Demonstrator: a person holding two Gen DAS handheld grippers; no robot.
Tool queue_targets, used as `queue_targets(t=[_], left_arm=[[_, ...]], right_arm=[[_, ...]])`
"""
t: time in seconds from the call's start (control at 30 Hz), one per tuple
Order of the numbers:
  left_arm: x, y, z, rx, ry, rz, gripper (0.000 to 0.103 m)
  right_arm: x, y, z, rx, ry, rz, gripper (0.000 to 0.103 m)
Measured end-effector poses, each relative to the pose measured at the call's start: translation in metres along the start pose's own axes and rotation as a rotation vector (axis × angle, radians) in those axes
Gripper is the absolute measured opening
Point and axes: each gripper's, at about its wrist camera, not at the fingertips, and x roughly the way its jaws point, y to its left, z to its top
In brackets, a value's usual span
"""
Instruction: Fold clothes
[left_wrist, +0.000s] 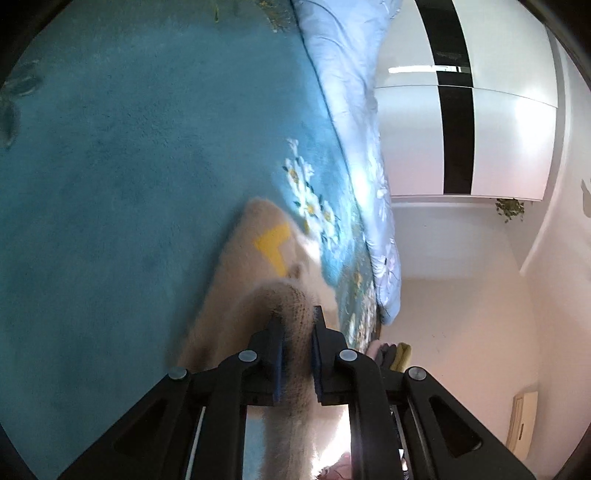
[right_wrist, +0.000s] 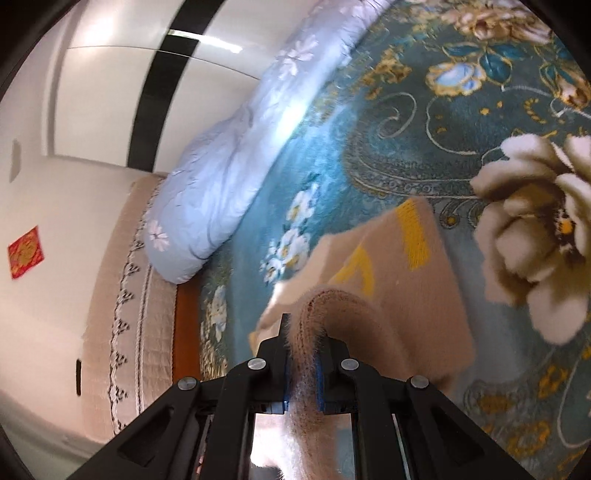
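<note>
A fuzzy beige knit sweater (left_wrist: 255, 266) with yellow markings lies on a teal floral blanket (left_wrist: 110, 166). My left gripper (left_wrist: 296, 321) is shut on a ribbed edge of the sweater and holds it up off the blanket. In the right wrist view the same sweater (right_wrist: 399, 280) hangs from my right gripper (right_wrist: 303, 332), which is shut on another ribbed edge. The lower part of the sweater drapes down onto the blanket (right_wrist: 406, 129).
A rolled light-blue quilt (left_wrist: 354, 110) lies along the blanket's edge; it also shows in the right wrist view (right_wrist: 221, 177). A white wardrobe with a black stripe (left_wrist: 458, 110) stands beyond. A beige lace-edged bed cover (right_wrist: 125, 295) hangs at the bed's side.
</note>
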Motion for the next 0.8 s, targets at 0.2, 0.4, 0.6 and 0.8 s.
queue_targets(t=[0.2,0.4,0.6,0.8], left_arm=[[0.004,0.013,0.014,-0.041,0.004,-0.067,0.015],[-0.003,0.024,0.024,-0.075,-0.027,-0.122,0.025],[-0.008,0.024,0.022,-0.052,-0.037,-0.12,0.029],[-0.009,0.022,0.023,-0.025,-0.05,-0.113,0.03]], right_arm=[[0.024,-0.007,0.018,0.036,0.013,-0.042,0.013],[0.037,-0.013,0.028,0.067,0.026,-0.047,0.013],[0.039,-0.023,0.028,0.138,0.02,-0.018,0.014],[0.031,-0.019,0.034,0.142,0.009,0.011,0.023]])
